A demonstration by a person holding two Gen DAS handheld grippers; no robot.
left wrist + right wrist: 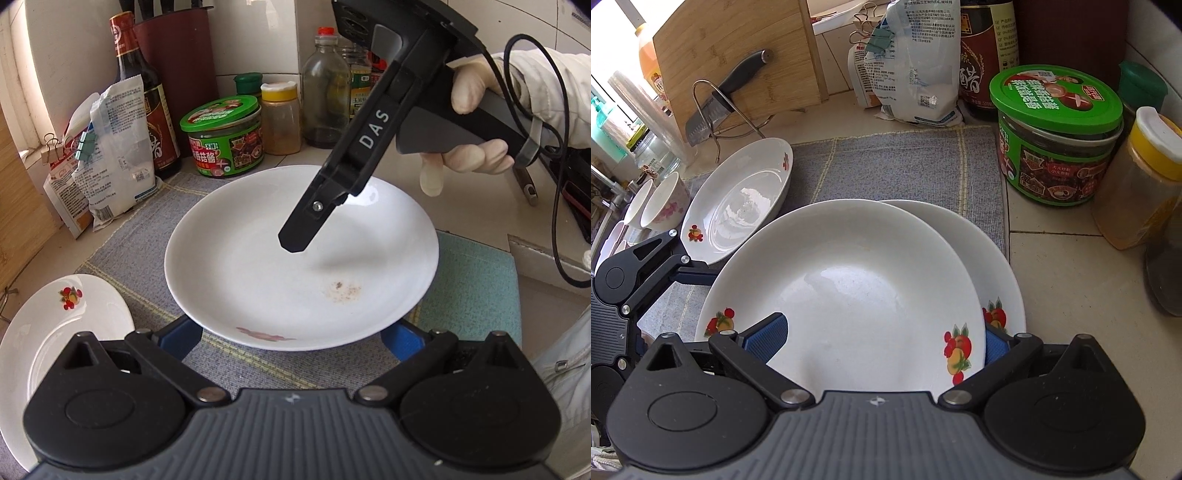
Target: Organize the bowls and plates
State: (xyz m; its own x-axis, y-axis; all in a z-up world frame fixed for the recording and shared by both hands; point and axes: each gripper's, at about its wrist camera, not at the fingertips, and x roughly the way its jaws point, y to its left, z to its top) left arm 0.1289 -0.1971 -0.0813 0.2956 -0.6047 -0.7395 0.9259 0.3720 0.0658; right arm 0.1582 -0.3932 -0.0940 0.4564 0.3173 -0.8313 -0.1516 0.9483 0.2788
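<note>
Plates (849,288) lie stacked between both grippers' spread fingers: left gripper (291,339), right gripper (882,339).

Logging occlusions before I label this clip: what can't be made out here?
Left gripper fingertips: left wrist view, under the white plate's near rim.
Right gripper fingertips: right wrist view, behind the upper plate.
Lower plate: mostly covered by the upper plate.
Bowls: right wrist view, small, at the left edge.
</note>
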